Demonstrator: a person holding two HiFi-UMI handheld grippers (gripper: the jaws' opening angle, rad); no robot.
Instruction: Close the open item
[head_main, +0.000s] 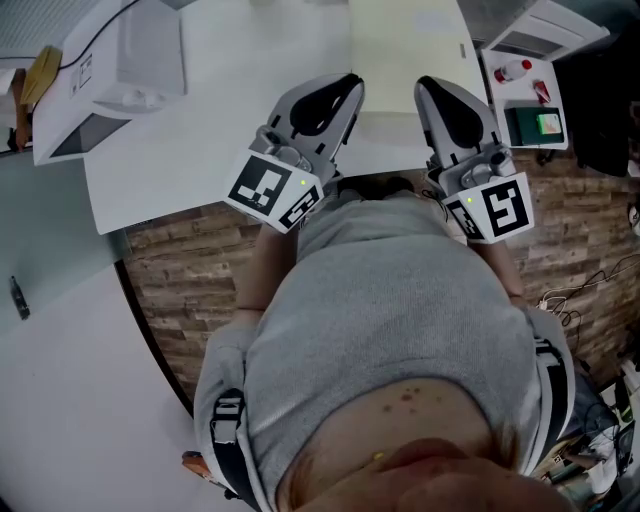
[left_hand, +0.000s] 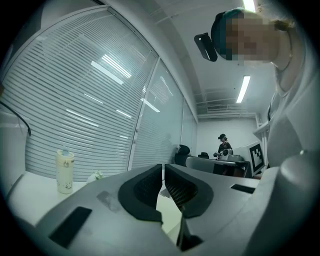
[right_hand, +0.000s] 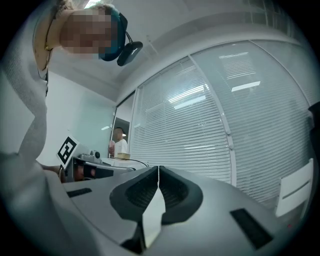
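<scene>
Left gripper (left_hand: 163, 167): jaws drawn in to a thin slit, nothing between the pads, so it is closed and empty. Right gripper (right_hand: 158, 170): pads meet along one line, closed and empty too.

Pose, head view: left gripper (head_main: 350, 85) and right gripper (head_main: 430, 85) are held side by side close in front of the chest. Both point level and away from the body, out over the near edge of the white table (head_main: 200, 150). The tips lean slightly toward each other but stay apart. The marker cubes, left (head_main: 275, 188) and right (head_main: 497, 208), sit nearest the body. The hands are hidden behind them. The forearms are tucked along the grey sweater (head_main: 390, 300), with only part of the left forearm (head_main: 258, 265) showing.

Task's thing: which item is the open one is not plain. A pale cream flat panel (head_main: 405, 50) lies on the table just ahead of both grippers, touching neither. I cannot tell whether it is open or shut.

Farther out:
- A white machine (head_main: 110, 70) sits at the table's far left.
- Another white unit (head_main: 545, 30) sits at the far right, with a red-capped bottle (head_main: 512, 70) beside it.
- Under the table's edge is a brick-pattern floor (head_main: 190, 270).
- The left gripper view shows a pale cup (left_hand: 65, 171) standing before closed blinds (left_hand: 85, 100).
</scene>
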